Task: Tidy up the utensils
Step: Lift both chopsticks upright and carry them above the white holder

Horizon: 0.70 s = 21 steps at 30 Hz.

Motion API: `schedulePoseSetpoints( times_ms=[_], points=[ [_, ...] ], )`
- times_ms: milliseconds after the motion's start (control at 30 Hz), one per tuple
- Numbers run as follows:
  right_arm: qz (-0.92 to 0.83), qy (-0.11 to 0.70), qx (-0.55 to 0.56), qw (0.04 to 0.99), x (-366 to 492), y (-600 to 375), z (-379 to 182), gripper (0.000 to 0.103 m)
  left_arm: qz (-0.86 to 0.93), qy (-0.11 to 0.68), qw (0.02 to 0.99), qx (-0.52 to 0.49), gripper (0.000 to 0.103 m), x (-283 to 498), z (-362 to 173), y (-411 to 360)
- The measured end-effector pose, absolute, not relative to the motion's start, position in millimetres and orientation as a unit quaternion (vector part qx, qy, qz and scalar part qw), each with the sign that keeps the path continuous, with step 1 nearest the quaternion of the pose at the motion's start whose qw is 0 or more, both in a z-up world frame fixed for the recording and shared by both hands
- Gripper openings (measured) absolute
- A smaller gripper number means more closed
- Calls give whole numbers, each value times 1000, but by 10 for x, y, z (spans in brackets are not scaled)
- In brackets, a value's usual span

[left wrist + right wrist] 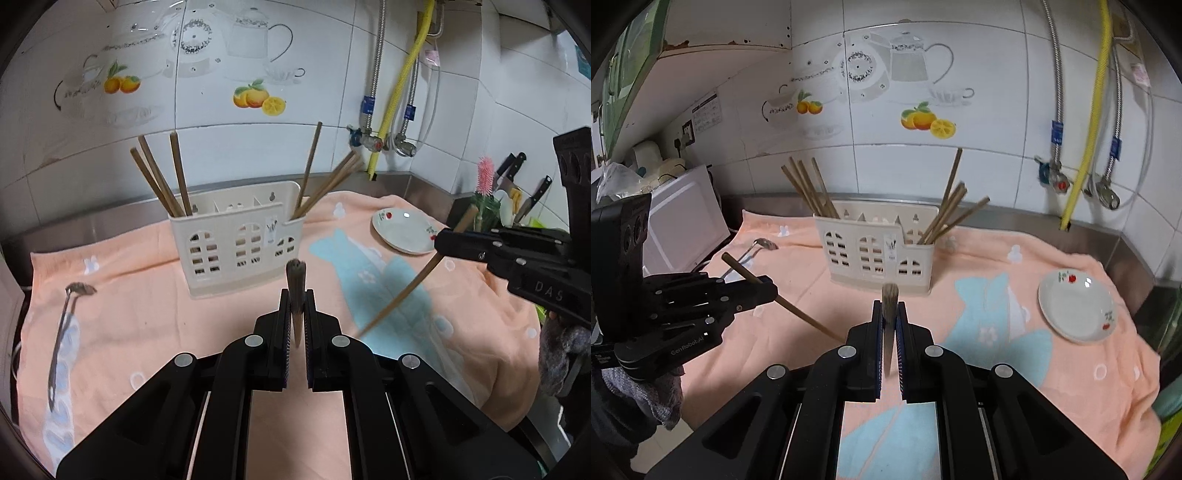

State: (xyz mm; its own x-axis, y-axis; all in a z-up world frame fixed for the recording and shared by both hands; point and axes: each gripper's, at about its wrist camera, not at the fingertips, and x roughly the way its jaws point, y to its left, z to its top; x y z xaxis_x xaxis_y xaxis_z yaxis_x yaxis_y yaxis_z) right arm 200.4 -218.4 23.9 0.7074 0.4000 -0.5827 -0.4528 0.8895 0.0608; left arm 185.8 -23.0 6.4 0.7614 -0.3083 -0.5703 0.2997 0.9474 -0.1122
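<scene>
A cream utensil holder (240,236) (875,251) stands on the peach towel (147,314) (1015,354), with wooden chopsticks leaning in its left end (159,177) (809,188) and right end (325,184) (945,210). My left gripper (296,295) (768,290) is shut on one chopstick (295,275) (809,317), held above the towel in front of the holder. My right gripper (889,306) (443,240) is shut on another chopstick (889,293) (402,295). A metal spoon (61,332) (762,244) lies on the towel's left side.
A small white plate (404,230) (1075,306) sits on the towel at the right. Pipes and valves (380,140) (1060,181) run down the tiled wall. Knives (517,173) and a pink brush (485,177) stand at far right. A white appliance (687,214) is at the left.
</scene>
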Motion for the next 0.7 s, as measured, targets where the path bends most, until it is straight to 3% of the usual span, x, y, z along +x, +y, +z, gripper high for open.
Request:
schedulePoseSetpoints(
  times_ms=[700],
  points=[
    [222, 258, -51, 939, 2875, -1961, 1120, 6, -127, 221, 967, 12, 5, 2633, 1179, -43]
  ],
)
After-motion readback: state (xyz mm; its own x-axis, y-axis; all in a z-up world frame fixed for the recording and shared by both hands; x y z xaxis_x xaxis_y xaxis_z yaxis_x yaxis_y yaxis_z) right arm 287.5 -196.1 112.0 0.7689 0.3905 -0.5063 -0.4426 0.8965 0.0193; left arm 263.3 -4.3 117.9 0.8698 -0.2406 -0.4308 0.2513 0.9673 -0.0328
